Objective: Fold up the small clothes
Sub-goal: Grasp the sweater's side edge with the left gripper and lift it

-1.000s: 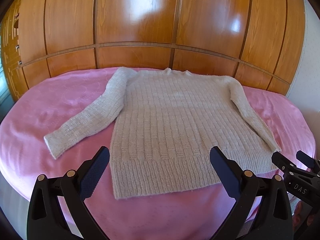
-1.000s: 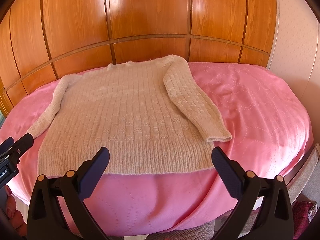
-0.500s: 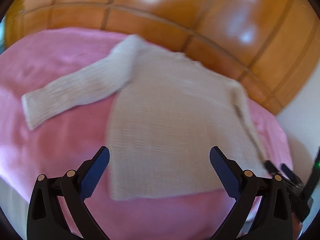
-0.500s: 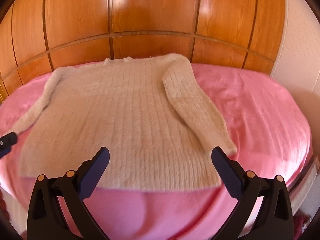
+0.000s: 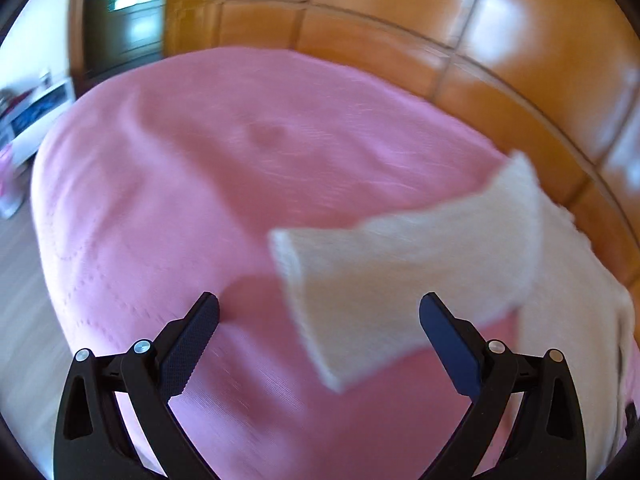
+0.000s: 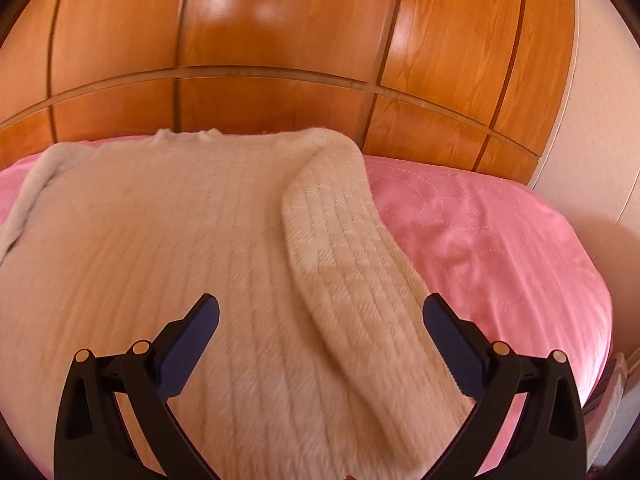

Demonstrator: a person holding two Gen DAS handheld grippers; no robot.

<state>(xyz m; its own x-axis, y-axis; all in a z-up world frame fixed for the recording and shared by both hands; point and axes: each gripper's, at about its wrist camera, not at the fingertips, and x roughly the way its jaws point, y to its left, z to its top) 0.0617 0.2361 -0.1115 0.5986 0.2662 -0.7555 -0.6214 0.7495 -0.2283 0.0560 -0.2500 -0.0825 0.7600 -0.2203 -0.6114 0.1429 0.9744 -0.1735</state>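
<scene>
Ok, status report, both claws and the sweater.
Left claw open over sleeve cuff. Right claw open above sweater, flat on pink bedspread. Nothing obstructing.

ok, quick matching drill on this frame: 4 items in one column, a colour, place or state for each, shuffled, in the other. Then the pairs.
Items:
1. sweater
2. bed cover
3. left gripper
4. wall panels

Descriptions:
A. glossy brown wood
B. pink
C. cream knit, lying flat
D. open, near a sleeve cuff

Pairs: 1-C, 2-B, 3-D, 4-A

No readable text, labels or numbers anywhere.
</scene>
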